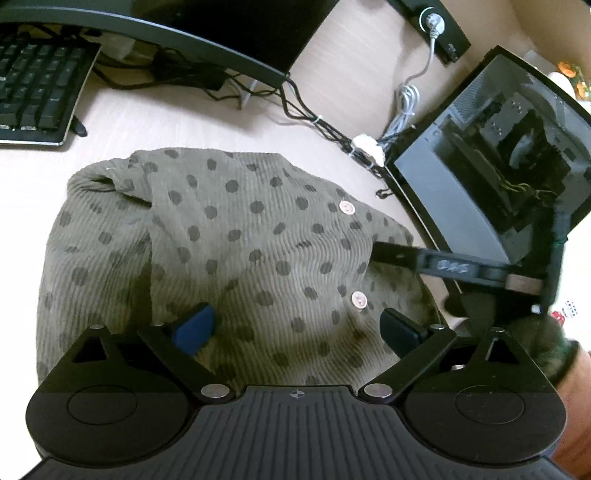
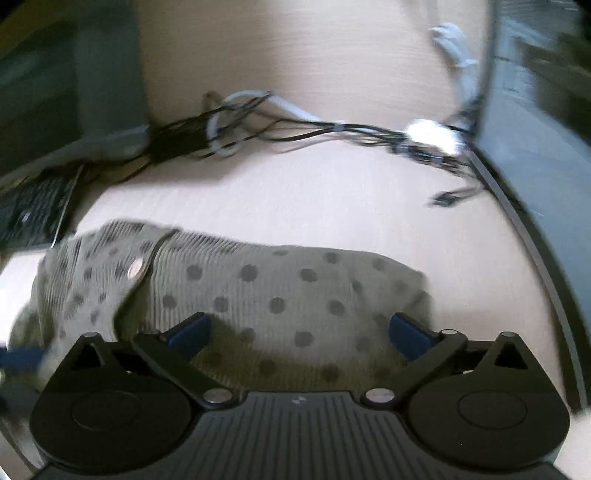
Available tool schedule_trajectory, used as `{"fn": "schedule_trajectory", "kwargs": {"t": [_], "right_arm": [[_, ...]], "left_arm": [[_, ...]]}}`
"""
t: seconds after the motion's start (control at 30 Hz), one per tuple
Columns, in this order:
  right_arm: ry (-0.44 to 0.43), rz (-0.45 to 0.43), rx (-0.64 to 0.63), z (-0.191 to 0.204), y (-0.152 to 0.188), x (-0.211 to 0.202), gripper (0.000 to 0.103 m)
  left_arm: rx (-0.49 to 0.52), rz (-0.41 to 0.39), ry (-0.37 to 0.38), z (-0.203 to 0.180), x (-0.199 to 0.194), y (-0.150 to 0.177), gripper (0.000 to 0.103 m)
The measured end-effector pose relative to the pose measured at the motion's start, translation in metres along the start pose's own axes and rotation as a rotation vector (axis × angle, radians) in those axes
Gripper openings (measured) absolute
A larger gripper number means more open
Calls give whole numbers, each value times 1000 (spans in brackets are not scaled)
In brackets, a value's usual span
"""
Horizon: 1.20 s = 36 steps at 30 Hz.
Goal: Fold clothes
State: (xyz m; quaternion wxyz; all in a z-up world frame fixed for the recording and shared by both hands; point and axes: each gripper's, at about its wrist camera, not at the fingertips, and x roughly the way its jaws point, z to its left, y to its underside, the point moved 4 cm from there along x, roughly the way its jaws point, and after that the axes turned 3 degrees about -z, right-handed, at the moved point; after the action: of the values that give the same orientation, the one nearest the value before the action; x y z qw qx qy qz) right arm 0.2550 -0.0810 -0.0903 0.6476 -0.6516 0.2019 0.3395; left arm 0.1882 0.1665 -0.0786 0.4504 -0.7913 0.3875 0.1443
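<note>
An olive ribbed garment (image 1: 229, 251) with dark dots and pale pink buttons (image 1: 346, 208) lies folded in a compact bundle on the light wooden table (image 1: 332, 74). My left gripper (image 1: 297, 328) hovers over its near part, open, with only cloth below the blue pads (image 1: 195, 328). One black finger (image 1: 443, 266) of the right gripper reaches in from the right, its tip at the garment's right edge. In the blurred right wrist view the garment (image 2: 258, 291) stretches across the middle. My right gripper (image 2: 299, 334) is open above its near edge, and the pads do not press on the cloth.
A black keyboard (image 1: 33, 81) lies at the far left, under a monitor (image 1: 221, 22). Bundled cables (image 1: 317, 122) run behind the garment to a dark glass-sided computer case (image 1: 498, 155) on the right. A dark-gloved hand (image 1: 535, 343) shows at the right.
</note>
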Motion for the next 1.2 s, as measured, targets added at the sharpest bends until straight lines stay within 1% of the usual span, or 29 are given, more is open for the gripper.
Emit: {"fn": "schedule_trajectory", "kwargs": {"t": [0.03, 0.1, 0.13, 0.17, 0.23, 0.27, 0.37, 0.43, 0.5, 0.57, 0.63, 0.77, 0.87, 0.93, 1.03, 1.07, 1.2], "right_arm": [[14, 1, 14, 1, 3, -11, 103], [3, -4, 11, 5, 15, -30, 103], [7, 8, -15, 8, 25, -35, 103], [34, 25, -60, 11, 34, -34, 103], [104, 17, -182, 16, 51, -29, 103], [127, 8, -234, 17, 58, -27, 103], [95, -2, -276, 15, 53, -20, 103], [52, -6, -265, 8, 51, -16, 103], [0, -14, -239, -2, 51, -13, 103], [-56, -23, -195, -11, 52, -11, 103], [-96, -9, -140, -18, 52, -10, 103], [-91, 16, -144, -12, 53, -16, 103], [-88, 12, -165, -8, 55, -18, 103], [-85, 28, -148, -8, 54, -18, 103], [-70, 39, -161, -6, 53, -18, 103], [-65, 43, -166, -5, 52, -18, 103], [-53, 57, -164, -3, 52, -17, 103]], "left_arm": [[-3, -4, 7, 1, -1, 0, 99], [-14, -14, 21, 3, -2, 1, 100], [-21, -18, 27, 4, -2, 1, 100], [-27, -22, 30, 5, -2, 1, 100], [-41, -30, 32, 5, -2, 1, 101], [-47, -35, 31, 5, -1, 0, 103], [-74, -65, 8, 2, 2, 1, 103], [-75, -85, -16, -1, 5, 2, 103], [-16, -88, -48, -8, 11, 2, 103], [3, -92, -79, -13, 14, 3, 103], [6, -98, -104, -16, 14, 6, 103], [-4, -96, -145, -20, 15, 10, 103], [27, -72, -154, -22, 17, 9, 103], [26, -57, -157, -21, 17, 7, 103], [15, -16, -196, -23, 13, -1, 103], [19, -13, -204, -24, 11, -4, 103], [84, -52, -215, -29, 2, -20, 103]]}}
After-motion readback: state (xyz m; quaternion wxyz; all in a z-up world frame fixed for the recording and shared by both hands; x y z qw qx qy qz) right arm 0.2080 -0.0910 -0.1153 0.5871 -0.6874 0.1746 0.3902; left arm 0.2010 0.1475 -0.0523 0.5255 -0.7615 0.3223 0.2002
